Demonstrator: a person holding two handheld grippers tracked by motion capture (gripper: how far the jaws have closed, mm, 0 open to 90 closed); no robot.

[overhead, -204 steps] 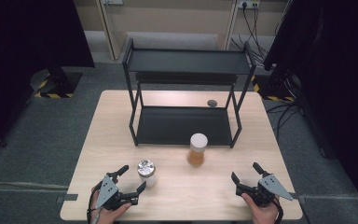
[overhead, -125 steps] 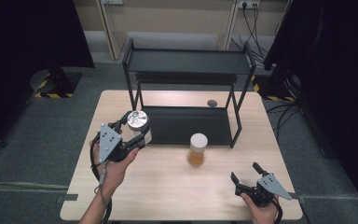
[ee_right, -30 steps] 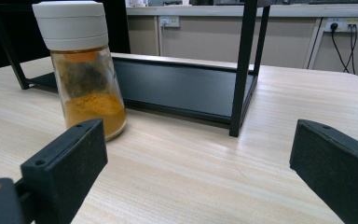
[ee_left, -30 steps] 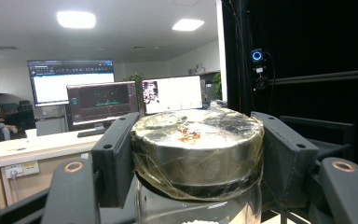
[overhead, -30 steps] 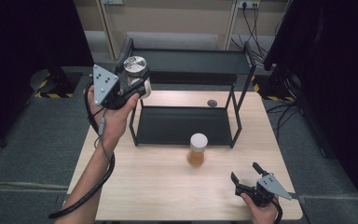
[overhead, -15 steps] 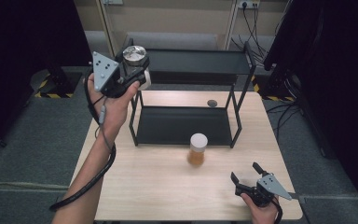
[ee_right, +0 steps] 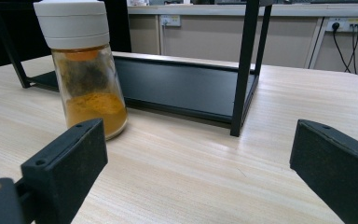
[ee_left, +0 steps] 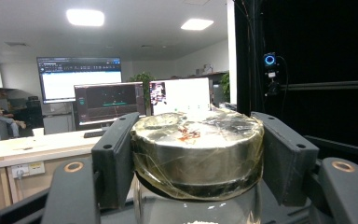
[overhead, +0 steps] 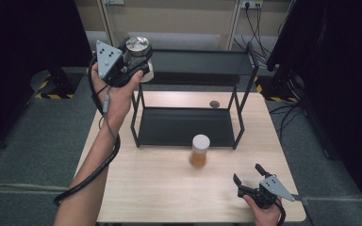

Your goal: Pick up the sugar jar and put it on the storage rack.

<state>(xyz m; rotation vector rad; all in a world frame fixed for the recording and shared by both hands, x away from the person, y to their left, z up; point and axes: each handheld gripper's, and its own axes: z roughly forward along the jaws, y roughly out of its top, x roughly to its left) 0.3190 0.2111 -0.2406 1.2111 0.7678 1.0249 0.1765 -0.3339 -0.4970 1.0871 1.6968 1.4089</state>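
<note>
1. Between the fingers of the left gripper, a glass jar with a metal lid is clamped by its lid, raised at the left end of the black rack's top shelf
2. Glass body and smooth foil-wrapped lid suggest a stiff, breakable and slippery load; judging by the few white grains low inside, it is probably light
3. Both pads press the lid's side wall, which looks like the sound place to hold; the bare glass below would likely slide
4. Just right of the fingers lie the shelf's raised rim and corner post, edges the jar base must pass above; beyond them the shelf offers open room
5. Right gripper rests on the table with fingers apart, holding nothing; the turmeric jar stands ahead of its left finger, apart from it
</note>
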